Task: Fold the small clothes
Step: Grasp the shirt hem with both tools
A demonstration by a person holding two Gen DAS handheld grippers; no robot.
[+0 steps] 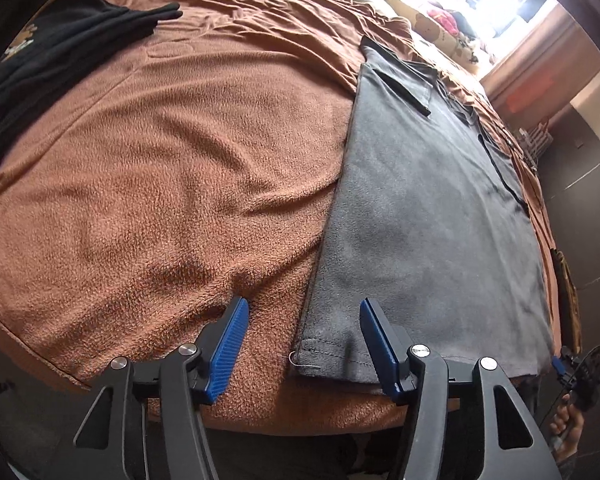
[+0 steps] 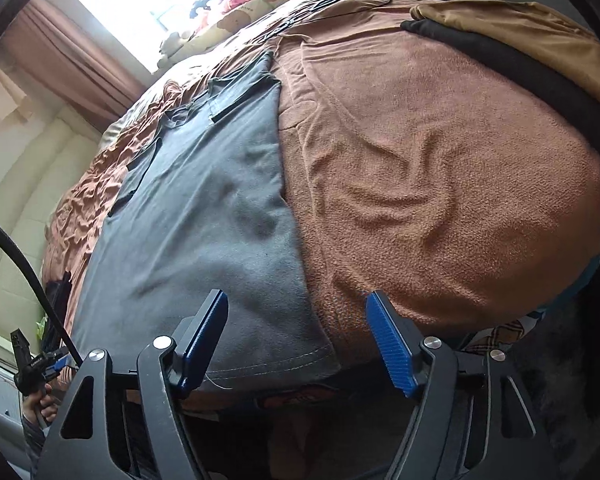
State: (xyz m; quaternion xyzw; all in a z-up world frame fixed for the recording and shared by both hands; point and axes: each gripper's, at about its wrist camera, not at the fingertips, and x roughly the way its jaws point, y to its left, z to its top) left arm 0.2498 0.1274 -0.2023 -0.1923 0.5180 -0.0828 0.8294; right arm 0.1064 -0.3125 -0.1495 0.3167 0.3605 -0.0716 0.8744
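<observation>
Now both claws spread wide, empty: left claw, right claw, each over 1 hem corner of grey shirt, sides folded in, flat on bed. Likely next: pinch corners, fold hem toward collar.

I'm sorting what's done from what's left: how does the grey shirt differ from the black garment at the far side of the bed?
The grey shirt lies spread flat and long, its hem at the near bed edge; the black garment sits bunched in thick layers farther off. The grey shirt looks plain on the side showing, with its sleeve folded in, while the black garment shows a small cartoon print. The grey shirt lies close to both open grippers; the black garment lies well away. Both rest on the brown blanket.
</observation>
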